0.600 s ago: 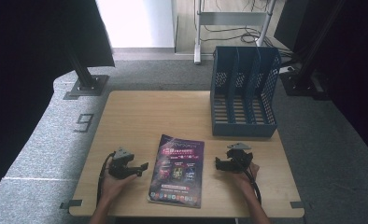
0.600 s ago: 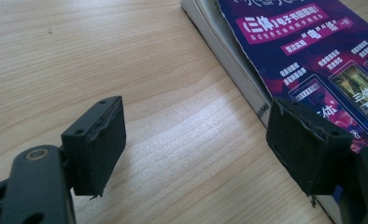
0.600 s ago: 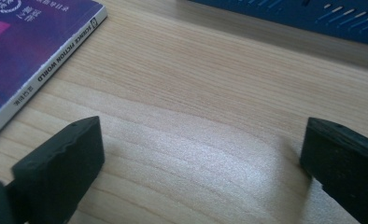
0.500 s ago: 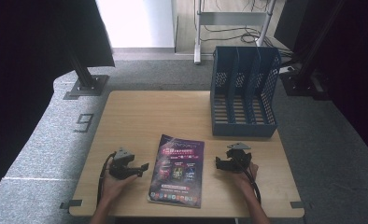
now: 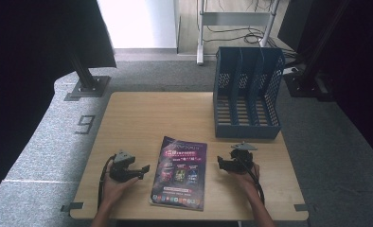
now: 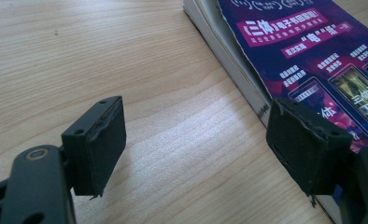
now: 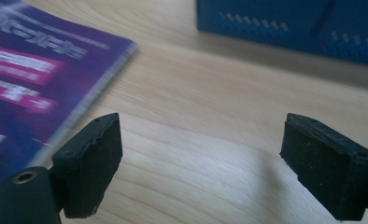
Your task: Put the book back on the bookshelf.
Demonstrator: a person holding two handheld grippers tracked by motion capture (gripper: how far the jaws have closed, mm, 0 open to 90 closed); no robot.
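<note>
A purple-covered book (image 5: 180, 172) lies flat near the front middle of the wooden table (image 5: 156, 113). My left gripper (image 5: 144, 169) rests low on the table just left of the book, open, pointing at the book's left edge (image 6: 247, 79); nothing is between its pads (image 6: 100, 140). My right gripper (image 5: 221, 164) sits to the right of the book, open and empty, aimed toward the book's right edge (image 7: 93, 88). A blue file rack (image 5: 246, 94) with several slots stands at the back right; its base (image 7: 289, 28) shows ahead of the right gripper.
The table's front edge runs just below both hands. A black cable trails from each gripper toward the person. Grey carpet surrounds the table, with a stand foot (image 5: 87, 87) at the back left and a metal shelf frame (image 5: 232, 19) behind.
</note>
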